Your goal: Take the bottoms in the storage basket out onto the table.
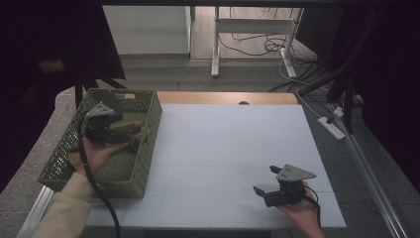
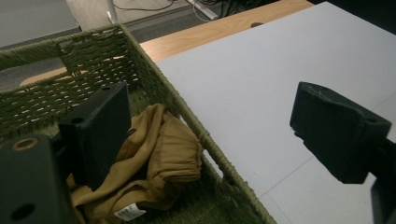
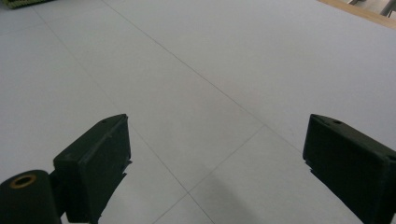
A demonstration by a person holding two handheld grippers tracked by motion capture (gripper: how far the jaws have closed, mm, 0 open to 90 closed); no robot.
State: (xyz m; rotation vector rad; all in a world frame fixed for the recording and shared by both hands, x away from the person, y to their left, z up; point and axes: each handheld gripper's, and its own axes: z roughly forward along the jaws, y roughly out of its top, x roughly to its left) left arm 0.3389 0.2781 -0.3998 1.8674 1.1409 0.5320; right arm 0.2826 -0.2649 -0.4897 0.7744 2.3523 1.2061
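Observation:
A green woven basket (image 1: 148, 144) stands at the table's left edge, and a crumpled brown garment (image 1: 130, 128) lies inside it. In the left gripper view the garment (image 2: 159, 154) shows a white label and rests against the basket wall (image 2: 187, 109). My left gripper (image 1: 124, 130) hangs over the basket with its jaws wide open; one jaw is just beside the cloth, the other out over the rim, and nothing is held (image 2: 215, 135). My right gripper (image 1: 266, 181) is open low over the white table top near the front right, with nothing between its jaws (image 3: 217, 158).
The white table top (image 1: 233, 144) lies between the basket and my right gripper, with a wooden strip (image 1: 223, 97) along its far edge. Beyond the table are desk legs and cables (image 1: 267, 44) on the floor, and a power strip (image 1: 333, 126) at the right.

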